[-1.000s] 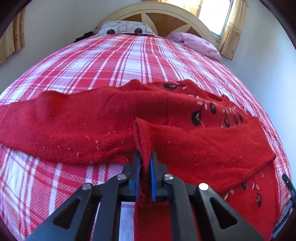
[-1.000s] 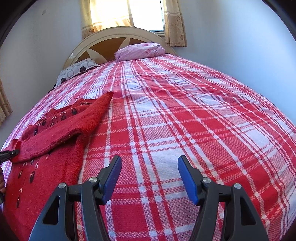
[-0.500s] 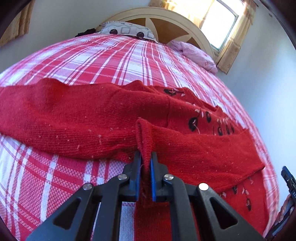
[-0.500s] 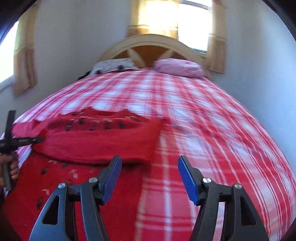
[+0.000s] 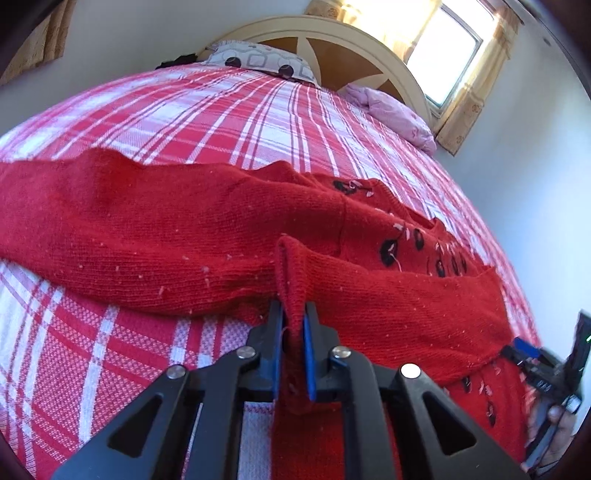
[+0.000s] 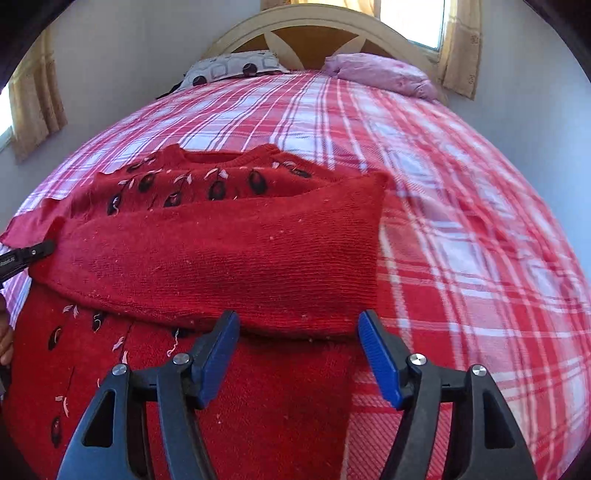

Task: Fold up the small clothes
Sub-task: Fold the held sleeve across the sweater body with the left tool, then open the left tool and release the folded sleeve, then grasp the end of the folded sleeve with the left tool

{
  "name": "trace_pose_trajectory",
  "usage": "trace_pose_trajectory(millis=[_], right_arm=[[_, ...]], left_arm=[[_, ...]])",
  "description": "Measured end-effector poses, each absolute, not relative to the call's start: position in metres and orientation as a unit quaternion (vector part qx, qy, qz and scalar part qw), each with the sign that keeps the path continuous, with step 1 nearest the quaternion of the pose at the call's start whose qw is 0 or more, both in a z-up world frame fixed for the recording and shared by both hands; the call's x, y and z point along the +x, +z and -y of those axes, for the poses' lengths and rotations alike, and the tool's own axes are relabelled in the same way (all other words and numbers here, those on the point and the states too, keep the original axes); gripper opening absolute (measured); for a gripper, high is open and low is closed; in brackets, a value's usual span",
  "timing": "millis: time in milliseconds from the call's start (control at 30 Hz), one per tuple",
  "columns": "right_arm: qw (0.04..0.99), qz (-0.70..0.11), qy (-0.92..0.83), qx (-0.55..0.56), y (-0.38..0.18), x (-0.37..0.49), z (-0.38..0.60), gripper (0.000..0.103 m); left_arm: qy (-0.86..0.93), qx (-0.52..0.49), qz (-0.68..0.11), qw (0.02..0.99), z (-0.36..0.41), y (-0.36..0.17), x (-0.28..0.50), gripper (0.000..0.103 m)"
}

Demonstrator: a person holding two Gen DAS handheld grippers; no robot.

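My left tongs (image 5: 293, 321) pinch a raised fold of the red sweater (image 5: 192, 236); the knit stands up in a ridge between the blue pads (image 5: 308, 354), and the jaws are just starting to ease apart with the cloth still caught between them. My right tongs (image 6: 299, 332) hang wide over the near part of the sweater (image 6: 236, 251), the jaws spreading a little more, nothing between them and no pad touching the knit.

The sweater lies flat on the bed (image 6: 461, 229), toward its foot end and nearer the left side as I look up the bed at the headboard (image 6: 314, 26). One sleeve (image 6: 221, 266) is folded across the chest, lying straight across the body, so that the collar and a row of dark cherry motifs (image 6: 218, 188) show beyond it and more motifs show below it on the lower body. The other sleeve (image 5: 92, 218) stretches out flat toward the left edge of the bed. My left tongs hold the cuff end of the folded sleeve, at the sweater's left side.

The bed carries a red and white plaid cover. At its head lie a patterned pillow (image 6: 229, 68) and a pink pillow (image 6: 380, 74), side by side against the headboard. In the left view, my right hand (image 5: 550, 424) shows at the lower right corner, gripping its handle.
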State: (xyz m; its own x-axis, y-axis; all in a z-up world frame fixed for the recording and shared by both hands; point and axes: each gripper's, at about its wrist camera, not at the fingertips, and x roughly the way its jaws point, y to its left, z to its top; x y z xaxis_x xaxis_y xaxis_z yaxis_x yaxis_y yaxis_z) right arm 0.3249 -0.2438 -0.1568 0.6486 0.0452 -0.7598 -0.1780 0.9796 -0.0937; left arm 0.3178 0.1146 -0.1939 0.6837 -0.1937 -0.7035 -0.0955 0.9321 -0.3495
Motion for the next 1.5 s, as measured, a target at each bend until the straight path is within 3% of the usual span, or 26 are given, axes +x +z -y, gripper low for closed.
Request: trace_pose_trajectory(millis=[167, 233, 267, 700, 967, 1167, 1267, 1333, 1500], right_arm=[[0.903, -0.406, 0.073, -0.12, -0.151, 0.311, 0.217, 0.068], [0.885, -0.439, 0.059, -0.145, -0.172, 0.318, 0.211, 0.068], [0.888, -0.436, 0.057, -0.137, -0.174, 0.318, 0.212, 0.069], [0.887, -0.398, 0.174, -0.158, -0.122, 0.269, 0.126, 0.069], [0.883, -0.388, 0.226, -0.134, -0.149, 0.286, 0.063, 0.069], [0.878, -0.382, 0.234, -0.166, -0.175, 0.273, 0.038, 0.069], [0.878, -0.379, 0.231, -0.181, -0.177, 0.267, 0.034, 0.069], [0.877, -0.379, 0.233, -0.183, -0.178, 0.267, 0.034, 0.069], [0.881, -0.38, 0.219, -0.176, -0.184, 0.269, 0.035, 0.078]], left_arm=[[-0.019, -0.144, -0.393, 0.908, -0.105, -0.187, 0.313, 0.036], [0.022, -0.122, -0.396, 0.91, -0.102, -0.186, 0.312, 0.075], [0.03, -0.123, -0.396, 0.91, -0.104, -0.186, 0.311, 0.078], [0.055, -0.143, -0.387, 0.909, -0.151, -0.178, 0.285, 0.079], [0.166, -0.132, -0.382, 0.9, -0.243, -0.169, 0.258, 0.079], [0.278, -0.183, -0.367, 0.869, -0.338, -0.169, 0.247, 0.079], [0.293, -0.235, -0.362, 0.853, -0.366, -0.177, 0.248, 0.074], [0.288, -0.279, -0.359, 0.843, -0.382, -0.185, 0.251, 0.062], [0.291, -0.295, -0.355, 0.838, -0.386, -0.192, 0.266, 0.061]])
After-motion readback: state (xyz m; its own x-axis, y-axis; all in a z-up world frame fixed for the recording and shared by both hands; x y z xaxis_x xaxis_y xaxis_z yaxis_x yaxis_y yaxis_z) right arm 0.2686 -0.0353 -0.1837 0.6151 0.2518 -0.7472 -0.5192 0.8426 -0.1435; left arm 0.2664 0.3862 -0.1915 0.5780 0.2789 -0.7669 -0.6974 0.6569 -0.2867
